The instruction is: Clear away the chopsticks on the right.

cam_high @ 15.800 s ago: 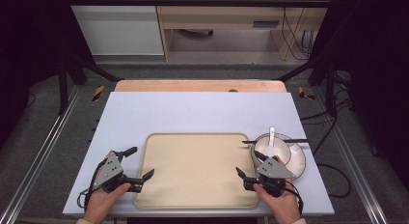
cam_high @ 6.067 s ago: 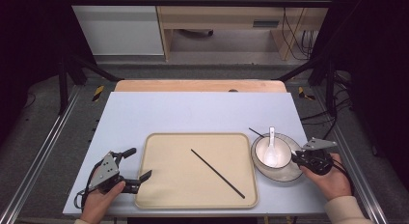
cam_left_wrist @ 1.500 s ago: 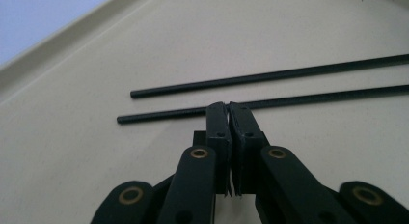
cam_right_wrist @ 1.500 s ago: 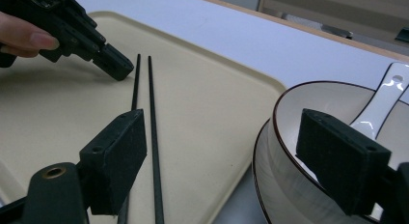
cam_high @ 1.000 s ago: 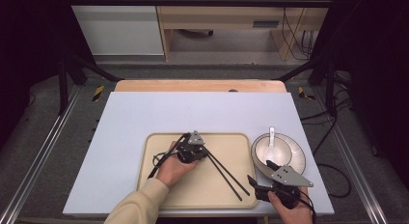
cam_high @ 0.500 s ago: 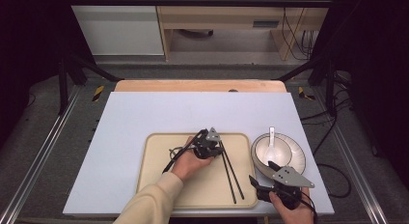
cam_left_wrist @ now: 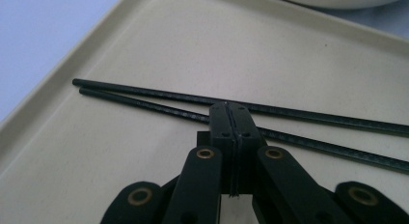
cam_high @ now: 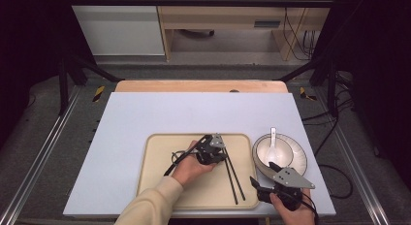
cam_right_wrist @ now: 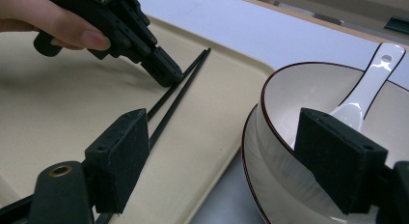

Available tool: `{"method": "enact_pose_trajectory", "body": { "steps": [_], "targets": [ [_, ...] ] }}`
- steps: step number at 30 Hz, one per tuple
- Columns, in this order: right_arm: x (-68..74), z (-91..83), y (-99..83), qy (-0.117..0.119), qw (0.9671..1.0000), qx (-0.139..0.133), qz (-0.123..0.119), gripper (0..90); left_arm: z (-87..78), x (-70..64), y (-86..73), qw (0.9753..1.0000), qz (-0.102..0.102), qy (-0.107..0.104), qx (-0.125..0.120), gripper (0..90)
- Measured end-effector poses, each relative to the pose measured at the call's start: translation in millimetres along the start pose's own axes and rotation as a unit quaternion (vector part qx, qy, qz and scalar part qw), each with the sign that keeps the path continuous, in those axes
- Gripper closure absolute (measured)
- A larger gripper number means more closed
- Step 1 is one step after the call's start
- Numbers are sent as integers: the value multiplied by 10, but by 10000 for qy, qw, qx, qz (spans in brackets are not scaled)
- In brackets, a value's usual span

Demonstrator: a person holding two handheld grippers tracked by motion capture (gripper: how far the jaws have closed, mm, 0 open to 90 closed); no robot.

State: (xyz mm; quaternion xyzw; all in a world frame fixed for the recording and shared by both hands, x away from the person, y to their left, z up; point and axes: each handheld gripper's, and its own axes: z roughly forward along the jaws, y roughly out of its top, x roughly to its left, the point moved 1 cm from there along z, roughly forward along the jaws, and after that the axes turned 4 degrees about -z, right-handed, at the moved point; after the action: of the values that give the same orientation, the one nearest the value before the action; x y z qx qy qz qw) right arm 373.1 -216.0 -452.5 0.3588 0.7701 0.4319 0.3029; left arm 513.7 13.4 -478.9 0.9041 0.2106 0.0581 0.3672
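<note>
Pale blue, the worktop [cam_high: 145,113] is carrying a beige tray [cam_high: 160,186] near its front edge. Two black chopsticks [cam_high: 233,174] are lying on the tray's right part, their near ends running behind the right gripper [cam_right_wrist: 231,166] in its own view. The left gripper [cam_left_wrist: 230,113], jaws pressed together, is tipping down against the chopsticks. The right gripper is hovering at the front right corner, jaws apart, beside a bowl [cam_high: 291,159] with a white spoon [cam_high: 272,142].
</note>
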Motion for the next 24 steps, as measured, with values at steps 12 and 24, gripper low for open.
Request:
{"method": "enact_pose_trajectory", "body": {
  "steps": [12,24],
  "targets": [
    [3,-3,-2,16,10000,-7,-12,201,77,-19,84,9998,142,134,-16,896],
    [34,-18,27,148,9997,-174,-71,200,206,14,198,9998,174,94,-94,896]
  ]
}}
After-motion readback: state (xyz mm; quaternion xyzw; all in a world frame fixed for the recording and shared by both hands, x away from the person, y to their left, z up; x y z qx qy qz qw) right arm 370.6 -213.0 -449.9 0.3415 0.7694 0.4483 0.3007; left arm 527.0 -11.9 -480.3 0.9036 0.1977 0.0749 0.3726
